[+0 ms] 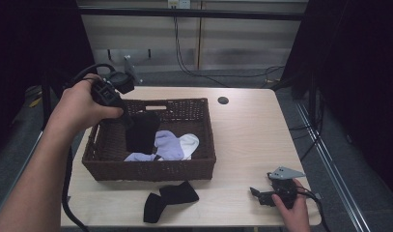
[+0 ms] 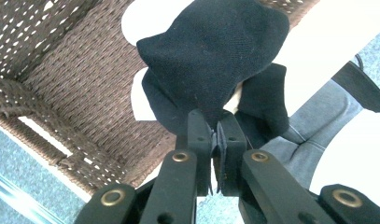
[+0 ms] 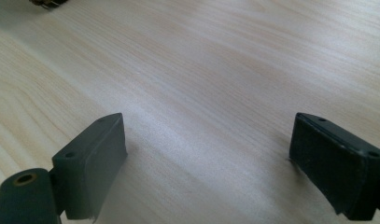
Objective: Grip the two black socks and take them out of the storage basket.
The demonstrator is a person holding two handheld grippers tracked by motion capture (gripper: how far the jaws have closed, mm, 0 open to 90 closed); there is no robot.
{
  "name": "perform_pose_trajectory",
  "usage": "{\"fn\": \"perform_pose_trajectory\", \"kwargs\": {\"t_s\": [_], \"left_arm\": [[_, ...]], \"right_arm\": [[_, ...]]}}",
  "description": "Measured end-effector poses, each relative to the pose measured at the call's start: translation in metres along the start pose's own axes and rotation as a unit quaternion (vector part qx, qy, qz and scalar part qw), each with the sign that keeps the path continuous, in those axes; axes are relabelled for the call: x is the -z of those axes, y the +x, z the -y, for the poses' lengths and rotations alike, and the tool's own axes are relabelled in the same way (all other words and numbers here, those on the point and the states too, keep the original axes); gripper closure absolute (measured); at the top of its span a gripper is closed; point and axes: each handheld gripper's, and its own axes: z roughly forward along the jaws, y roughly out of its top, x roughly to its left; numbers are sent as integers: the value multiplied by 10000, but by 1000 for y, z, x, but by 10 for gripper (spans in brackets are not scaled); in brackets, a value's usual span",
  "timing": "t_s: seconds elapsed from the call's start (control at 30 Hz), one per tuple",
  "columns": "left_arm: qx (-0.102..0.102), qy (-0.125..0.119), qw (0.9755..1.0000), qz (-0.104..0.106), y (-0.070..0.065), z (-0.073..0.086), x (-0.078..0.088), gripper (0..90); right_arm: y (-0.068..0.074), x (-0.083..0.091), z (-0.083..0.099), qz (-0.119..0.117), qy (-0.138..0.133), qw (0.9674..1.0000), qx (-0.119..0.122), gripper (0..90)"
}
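— What's the left gripper point(image 1: 129, 121) got?
— A black sock point(image 1: 142, 131), soft fine-ribbed knit. Its fingers point(image 2: 199, 133) are clamped tight on a fold of it, and it hangs limp over the wicker basket point(image 1: 203, 164), inside the rim.
— And the basket?
— Dark brown weave, rectangular, with a slot handle cut into the far wall. At the bottom lie a lavender sock point(image 1: 167, 144) and a white sock point(image 1: 190, 142), crumpled against each other. The hanging sock covers part of what lies under it, so I can't tell how many pieces are in there.
— Anything outside it?
— Another black sock point(image 1: 169, 197), bent in two, flat on the pale wood-grain desk point(image 1: 247, 130) just in front of the basket's near wall. A round cable hole point(image 1: 223, 100) sits at the far edge.
— The right gripper point(image 1: 257, 194)?
— Resting low at the desk's near right corner, well apart from the basket. Its fingers point(image 3: 101, 161) stand wide apart, blocky dark pads with nothing but bare wood between them.
— The room?
— Dark at both sides; hard to make out beyond some cables on the back wall.
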Motion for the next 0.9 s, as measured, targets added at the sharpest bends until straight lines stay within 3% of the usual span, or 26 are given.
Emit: {"fn": "perform_pose_trajectory", "kwargs": {"t_s": [0.27,0.53,0.9], "left_arm": [[-319,-96,9993,146,-24,1,3,866],[-705,-172,9969,303,-50,1,3,866],[-1146,-62,9926,404,-84,-6,-20,866]], "right_arm": [[0,0,0,0,6,10000,0,103],[0,0,0,-1,5,10000,1,103],[0,0,0,0,-6,10000,-7,102]]}}
